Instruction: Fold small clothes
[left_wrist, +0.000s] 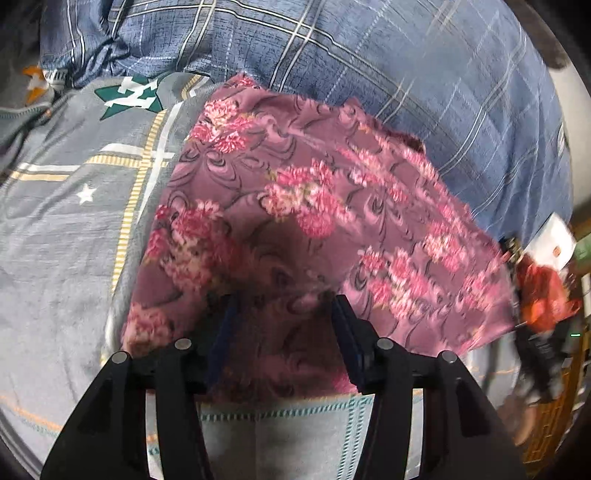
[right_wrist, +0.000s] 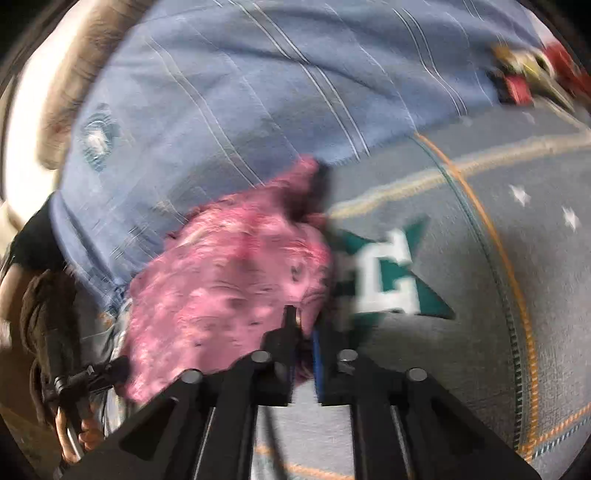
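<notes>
My right gripper (right_wrist: 303, 332) is pinched narrow on an edge of the pink floral garment (left_wrist: 314, 206); my left gripper (left_wrist: 282, 325) stands wide, the cloth draped between its fingers. It hangs above the grey star-print bedsheet (left_wrist: 66, 229), light and limp, I judge, so best gripped at corners. The blue plaid quilt (left_wrist: 369, 55) bunches just behind, likely crowding the fold.

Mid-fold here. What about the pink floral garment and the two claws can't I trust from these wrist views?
- Left wrist view: the floral garment drapes over the left claw, hiding its fingertips and any grip.
- Left wrist view: right claw is a blurred orange shape at the edge.
- Right wrist view: motion blur smears the garment's folds; the right claw looks nearly shut on cloth.
</notes>
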